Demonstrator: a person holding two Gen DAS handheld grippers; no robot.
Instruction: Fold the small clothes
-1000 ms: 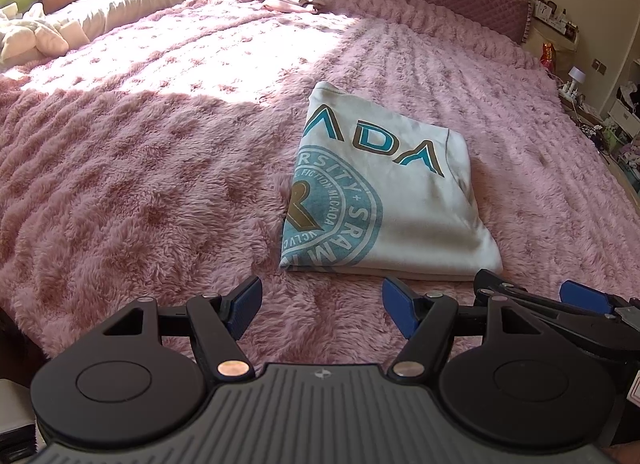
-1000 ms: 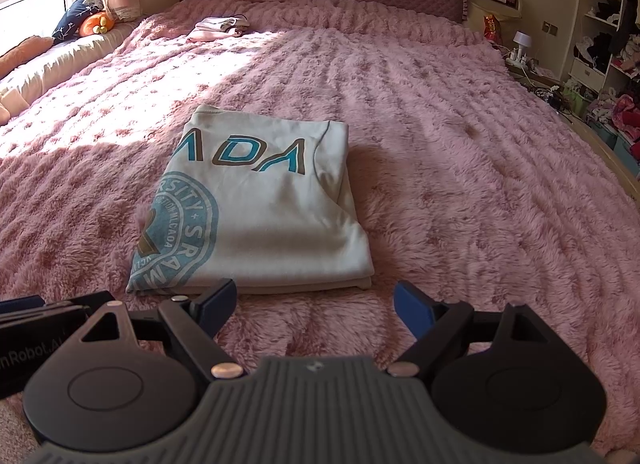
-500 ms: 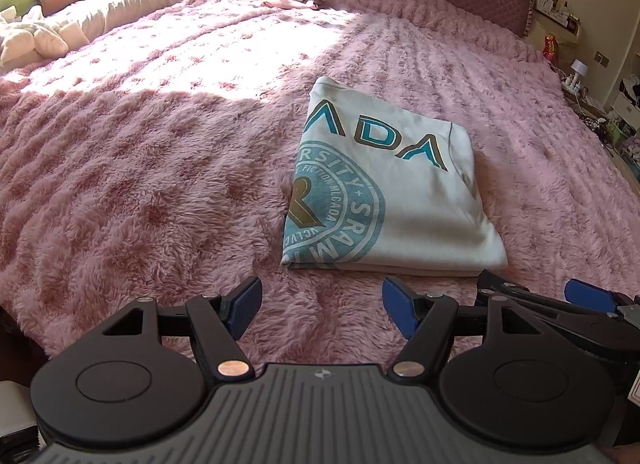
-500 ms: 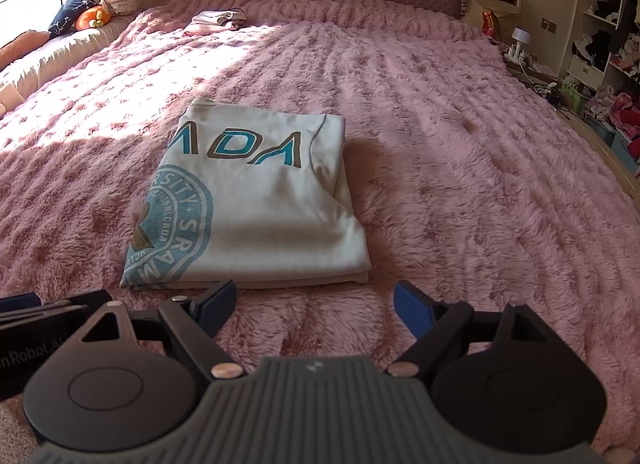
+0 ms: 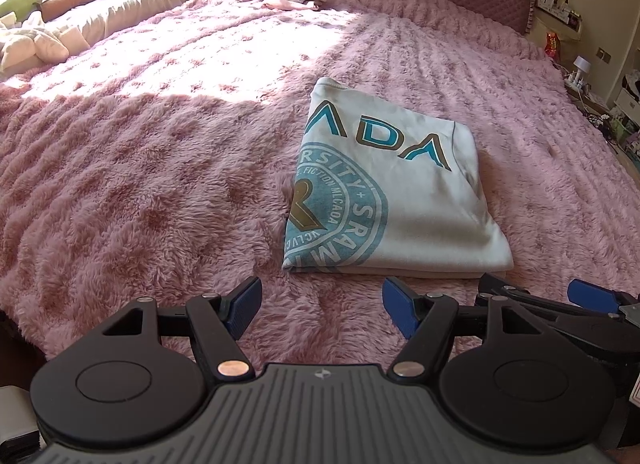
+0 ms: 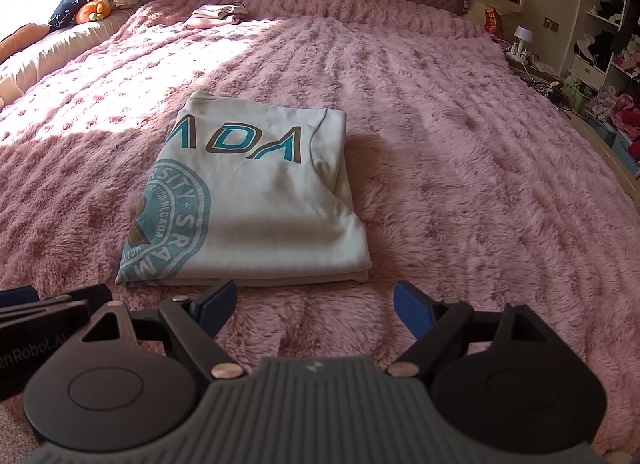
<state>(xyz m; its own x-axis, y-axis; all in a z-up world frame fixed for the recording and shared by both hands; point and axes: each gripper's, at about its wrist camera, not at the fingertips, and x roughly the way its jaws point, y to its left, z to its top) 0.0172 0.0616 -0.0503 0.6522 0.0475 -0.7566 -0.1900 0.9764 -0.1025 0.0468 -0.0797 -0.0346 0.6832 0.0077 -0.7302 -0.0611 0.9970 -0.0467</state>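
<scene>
Left wrist view: folded T-shirt (image 5: pixel 396 187) lies ahead of both tongs, left (image 5: pixel 320 306) and right (image 6: pixel 314 302), spread, empty; folding looks finished; next, likely another garment.

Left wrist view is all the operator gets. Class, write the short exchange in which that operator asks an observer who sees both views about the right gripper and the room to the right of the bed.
Operator: I see the right gripper only from the side. Is it open?
Observer: Yes. In the right wrist view the right gripper is open, with nothing between its fingers, and it points at the near edge of the folded shirt.
Operator: What stands past the right side of the bed?
Observer: Past the bed there are open white shelves with clothes piled on them.
</scene>
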